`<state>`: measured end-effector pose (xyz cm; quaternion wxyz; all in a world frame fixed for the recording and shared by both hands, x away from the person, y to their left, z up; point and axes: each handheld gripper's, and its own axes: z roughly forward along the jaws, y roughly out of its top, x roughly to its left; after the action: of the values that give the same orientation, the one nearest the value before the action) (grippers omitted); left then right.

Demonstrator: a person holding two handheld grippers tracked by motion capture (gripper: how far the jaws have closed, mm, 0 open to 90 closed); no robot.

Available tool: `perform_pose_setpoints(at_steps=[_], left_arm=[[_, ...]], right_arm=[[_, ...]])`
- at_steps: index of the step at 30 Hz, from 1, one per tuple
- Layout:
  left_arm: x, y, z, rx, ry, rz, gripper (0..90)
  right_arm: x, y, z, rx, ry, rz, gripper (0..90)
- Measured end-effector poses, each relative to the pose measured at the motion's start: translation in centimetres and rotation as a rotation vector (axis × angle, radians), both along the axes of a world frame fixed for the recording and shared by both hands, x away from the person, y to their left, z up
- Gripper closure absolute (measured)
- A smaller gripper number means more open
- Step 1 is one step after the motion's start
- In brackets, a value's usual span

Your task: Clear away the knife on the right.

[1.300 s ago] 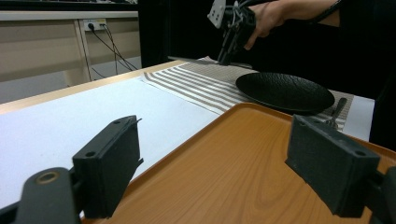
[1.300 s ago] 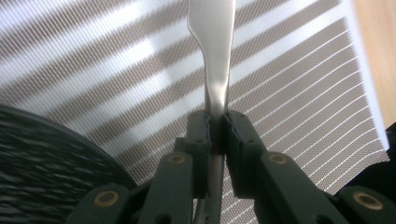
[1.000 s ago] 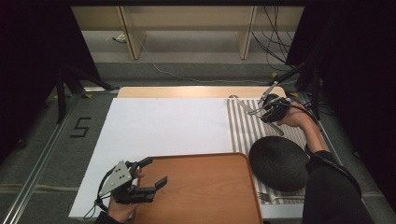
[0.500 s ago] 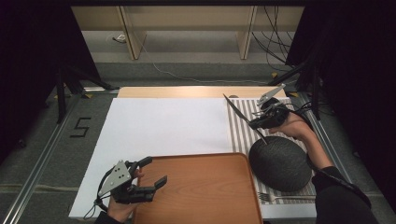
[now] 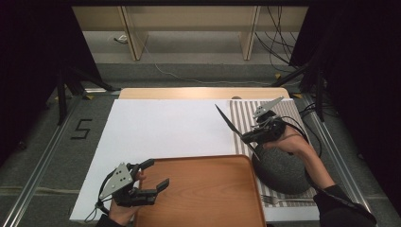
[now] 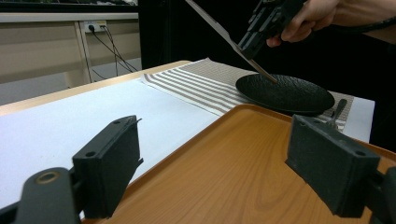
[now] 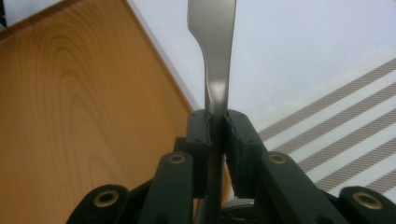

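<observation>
Knife [image 5: 232,126] pinched in right tool [image 5: 253,136] above one black plate [image 5: 283,168]; left tool [image 5: 152,180] spread over one tray [image 5: 203,198].

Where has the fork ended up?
In the high view, the silver metal fork lies at the table's near right, on the striped placemat, just in front of the dark round plate and beside the wooden tray.

Place: you are working in a lab-style recording booth, not a home or kitchen.
Surround: black curtains [image 5: 28,71] hang at both sides of you.
Floor: grey carpet with a taped number 5 [image 5: 81,128] and metal rails [image 5: 40,163].
Rigging: dark stand legs [image 5: 71,82] and loose cables [image 5: 279,42] lie behind the table.
Backdrop: bare pale wooden shelving [image 5: 189,23] with a wall socket [image 6: 91,25].
Table: a staged white sheet [image 5: 165,127].
</observation>
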<state>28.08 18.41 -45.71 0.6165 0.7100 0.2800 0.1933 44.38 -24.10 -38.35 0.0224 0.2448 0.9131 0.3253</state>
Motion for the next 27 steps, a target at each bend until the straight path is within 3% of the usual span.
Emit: perform_pose_setpoints(at_steps=[8, 17, 22, 27], left_arm=[[0.0, 0.0, 0.0, 0.0, -0.002, 0.002, 17.2], [0.0, 0.0, 0.0, 0.0, -0.003, 0.005, 17.2], [0.0, 0.0, 0.0, 0.0, -0.001, 0.007, 17.2], [0.0, 0.0, 0.1, 0.0, -0.003, 0.005, 17.2]], right_arm=[[-2.3, 1.2, -0.4, 0.06, 0.002, 0.026, 80.9], [-4.5, 2.2, -0.8, 0.087, 0.006, 0.035, 80.9], [-5.7, 2.9, -1.3, 0.134, 0.003, 0.055, 80.9], [-6.6, 3.5, -1.3, 0.123, -0.002, 0.078, 80.9]])
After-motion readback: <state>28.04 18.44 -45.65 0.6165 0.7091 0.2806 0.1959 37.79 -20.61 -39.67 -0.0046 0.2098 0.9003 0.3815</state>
